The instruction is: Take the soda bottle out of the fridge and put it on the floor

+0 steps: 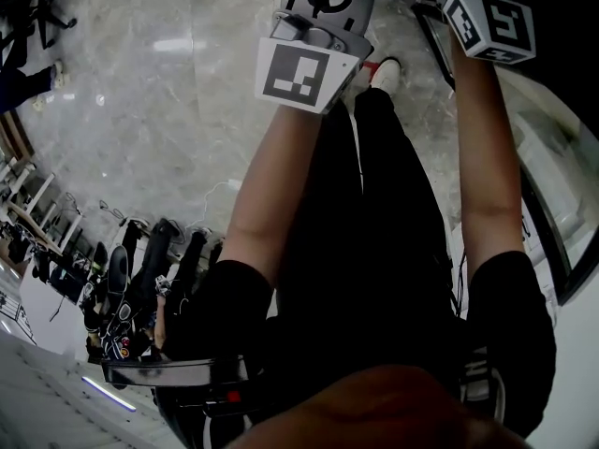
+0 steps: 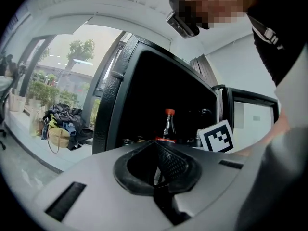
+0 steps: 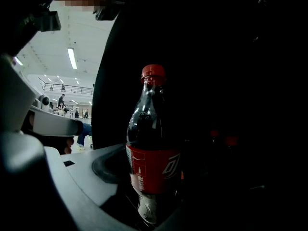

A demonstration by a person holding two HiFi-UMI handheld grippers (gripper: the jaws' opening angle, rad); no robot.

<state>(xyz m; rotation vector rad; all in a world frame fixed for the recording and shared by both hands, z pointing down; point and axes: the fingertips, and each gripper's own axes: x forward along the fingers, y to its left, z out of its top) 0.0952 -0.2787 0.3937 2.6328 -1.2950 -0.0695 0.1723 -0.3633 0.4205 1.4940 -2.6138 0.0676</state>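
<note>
The soda bottle (image 3: 153,165) has a red cap, dark drink and a red label, and it stands upright inside the dark fridge (image 2: 114,97). It fills the middle of the right gripper view, between the wide jaws of my right gripper (image 3: 156,198). The left pad (image 3: 109,170) is close beside the label; the other jaw is lost in the dark. From the left gripper view the bottle (image 2: 168,126) is farther off, next to the right gripper's marker cube (image 2: 217,136). My left gripper (image 2: 155,170) is shut and empty. In the head view both grippers (image 1: 318,12) (image 1: 489,24) reach forward.
The marble floor (image 1: 140,110) spreads out below and to the left of my legs (image 1: 374,232). Small items stand on the fridge shelf (image 2: 132,140) beside the bottle. A heap of clothes and a bag (image 2: 62,126) lies by the window left of the fridge.
</note>
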